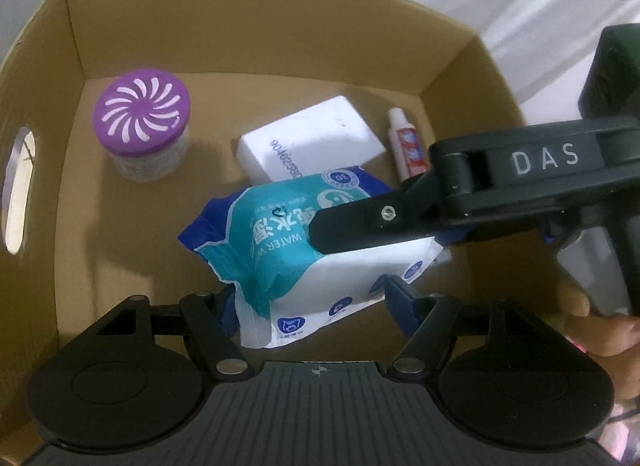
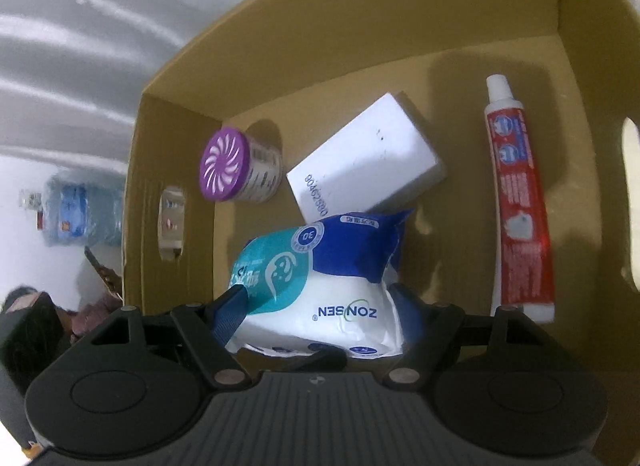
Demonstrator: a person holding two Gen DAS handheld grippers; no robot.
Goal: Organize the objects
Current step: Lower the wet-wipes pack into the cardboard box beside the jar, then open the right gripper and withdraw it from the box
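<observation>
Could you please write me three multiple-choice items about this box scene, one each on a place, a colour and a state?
1. Where does the toothpaste tube lie?
A. Outside the box
B. On the cardboard box floor by a side wall
C. On top of the jar

2. What colour is the lid of the jar?
A. Purple
B. Green
C. Orange

3. How is the wipes pack held?
A. By neither gripper
B. By the left gripper alone
C. By both, the right gripper too

Answers: 1 B, the tube lies flat beside the wall; 2 A, purple with white swirls; 3 C, each gripper's fingers flank the pack.
</observation>
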